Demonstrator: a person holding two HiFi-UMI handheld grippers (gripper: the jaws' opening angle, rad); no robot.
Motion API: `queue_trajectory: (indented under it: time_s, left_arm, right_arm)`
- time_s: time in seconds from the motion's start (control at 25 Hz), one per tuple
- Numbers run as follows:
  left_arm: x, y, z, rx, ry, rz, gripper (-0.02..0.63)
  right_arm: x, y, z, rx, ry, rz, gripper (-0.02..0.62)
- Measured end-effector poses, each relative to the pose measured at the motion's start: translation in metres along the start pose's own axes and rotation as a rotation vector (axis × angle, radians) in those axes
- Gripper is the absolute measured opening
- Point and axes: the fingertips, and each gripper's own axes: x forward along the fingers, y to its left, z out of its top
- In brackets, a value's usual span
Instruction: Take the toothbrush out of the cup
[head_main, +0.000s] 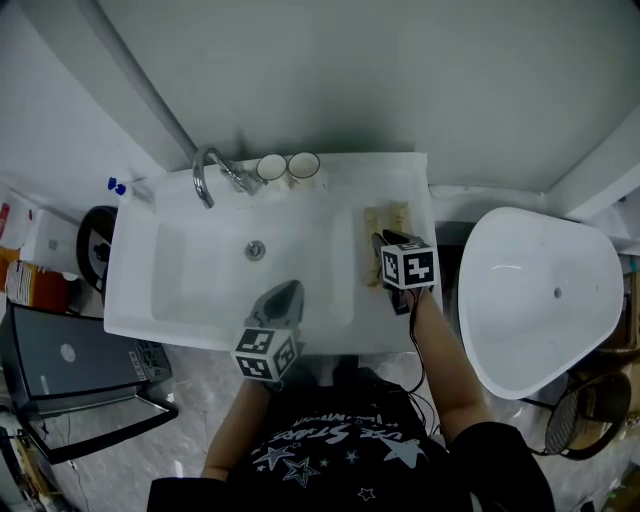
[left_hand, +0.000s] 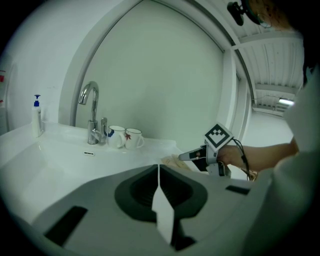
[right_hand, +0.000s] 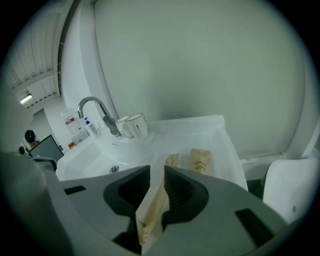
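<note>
A bathroom: a white sink (head_main: 200, 290) carries a chrome tap (head_main: 207, 175) and two cups (head_main: 288, 166) on its back ledge, a pump bottle (head_main: 120, 187) at its back left corner and toothbrush packets (head_main: 388, 218) on its right ledge. What looks like a toilet (head_main: 540, 290) stands just right of the sink.

In your head view, your right gripper (head_main: 388, 240) covers part of the tan packets (head_main: 386, 216) at 3 o'clock on the ledge of the sink (head_main: 140, 290). The cups (head_main: 288, 166) at 12 o'clock are too small to show their contents. In your right gripper view, the lower end of the packet (right_hand: 152, 210) is hidden behind the jaws; the white fixture (right_hand: 292, 185) at 4 o'clock is cut off.
</note>
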Motion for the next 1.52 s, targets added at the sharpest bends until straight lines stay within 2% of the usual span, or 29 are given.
queue_trajectory:
  time_s: [0.2, 0.4, 0.6, 0.8, 1.2, 1.52]
  left_arm:
    - [-0.008, 0.003, -0.003, 0.0, -0.011, -0.005, 0.02]
    - [-0.028, 0.015, -0.008, -0.011, -0.029, -0.016, 0.02]
    - [-0.065, 0.033, -0.017, -0.036, -0.041, -0.024, 0.02]
    - [-0.107, 0.051, -0.022, -0.021, -0.059, -0.04, 0.02]
    - [-0.182, 0.064, -0.035, 0.001, -0.087, -0.1, 0.02]
    - [-0.228, 0.063, -0.062, 0.029, -0.067, -0.183, 0.02]
  right_arm:
    - [-0.018, 0.008, 0.006, 0.024, -0.085, -0.001, 0.077]
    - [-0.026, 0.027, 0.006, 0.016, -0.124, -0.021, 0.035]
    - [-0.04, 0.066, 0.001, -0.006, -0.156, -0.05, 0.023]
    - [-0.06, 0.116, -0.008, -0.009, -0.217, -0.064, 0.017]
    - [-0.097, 0.199, -0.046, 0.009, -0.262, -0.073, 0.014]
    - [-0.135, 0.245, -0.095, 0.052, -0.306, -0.122, 0.014]
